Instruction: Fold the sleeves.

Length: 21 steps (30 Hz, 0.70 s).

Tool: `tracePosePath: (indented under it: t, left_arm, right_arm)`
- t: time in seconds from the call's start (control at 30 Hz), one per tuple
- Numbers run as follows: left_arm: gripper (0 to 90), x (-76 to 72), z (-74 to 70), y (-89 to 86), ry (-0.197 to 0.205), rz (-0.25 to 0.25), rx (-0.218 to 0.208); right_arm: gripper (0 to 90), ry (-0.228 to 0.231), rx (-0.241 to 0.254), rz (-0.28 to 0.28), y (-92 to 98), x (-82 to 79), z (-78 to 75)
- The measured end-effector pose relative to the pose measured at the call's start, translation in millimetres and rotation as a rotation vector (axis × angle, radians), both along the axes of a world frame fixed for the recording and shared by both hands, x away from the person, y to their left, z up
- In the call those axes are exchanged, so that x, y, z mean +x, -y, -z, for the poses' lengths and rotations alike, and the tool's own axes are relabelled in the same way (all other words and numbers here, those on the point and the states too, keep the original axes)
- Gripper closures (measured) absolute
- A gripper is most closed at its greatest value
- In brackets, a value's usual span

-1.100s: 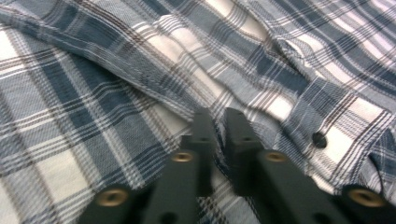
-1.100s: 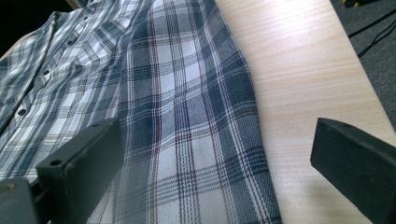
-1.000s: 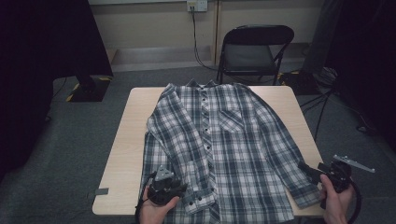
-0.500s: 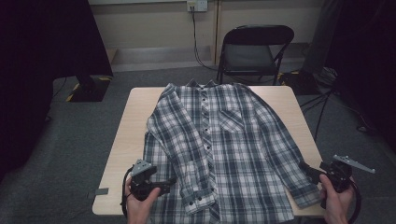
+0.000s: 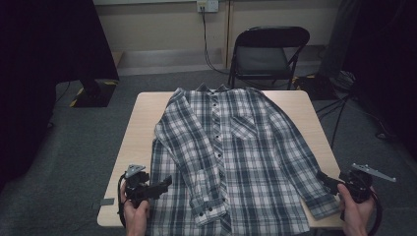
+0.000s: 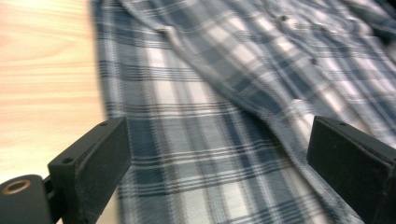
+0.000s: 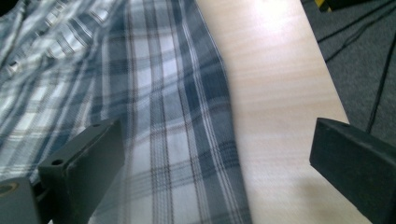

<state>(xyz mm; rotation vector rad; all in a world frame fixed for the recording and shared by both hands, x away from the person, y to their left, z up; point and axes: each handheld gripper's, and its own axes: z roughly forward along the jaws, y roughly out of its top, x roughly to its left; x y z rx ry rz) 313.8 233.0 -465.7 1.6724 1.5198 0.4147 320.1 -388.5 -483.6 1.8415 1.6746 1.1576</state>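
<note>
Shirt (image 5: 236,162) flat on tabletop (image 5: 140,128), collar far, hem near, long axis near-to-far. Left claw (image 5: 164,184) spread, just opened, nothing between, at near-left hem edge. Right claw (image 5: 325,178) spread beside near-right cuff. Both equally near.

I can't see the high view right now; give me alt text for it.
A plaid shirt lies buttoned and face up on a wooden table, one sleeve folded across its front. The left hand-held gripper is open beside the shirt's near left edge, the right hand-held gripper at the other sleeve's cuff. A folding chair stands behind the table.
</note>
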Motion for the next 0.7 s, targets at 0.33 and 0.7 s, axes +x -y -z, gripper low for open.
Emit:
tracePosePath:
  t: [0.33, 0.7]
  left_arm:
    - [5.8, 1.3, -1.5, -23.0, 0.014, -0.096, 0.0]
    - [5.8, -1.9, -1.9, -31.0, 0.046, -0.111, 0.02]
  right_arm:
    - [4.9, -0.105, -0.043, -0.021, 2.0, 2.9, 6.5]
    - [50.1, -0.138, -0.155, -0.07, -3.8, 5.3, 9.5]
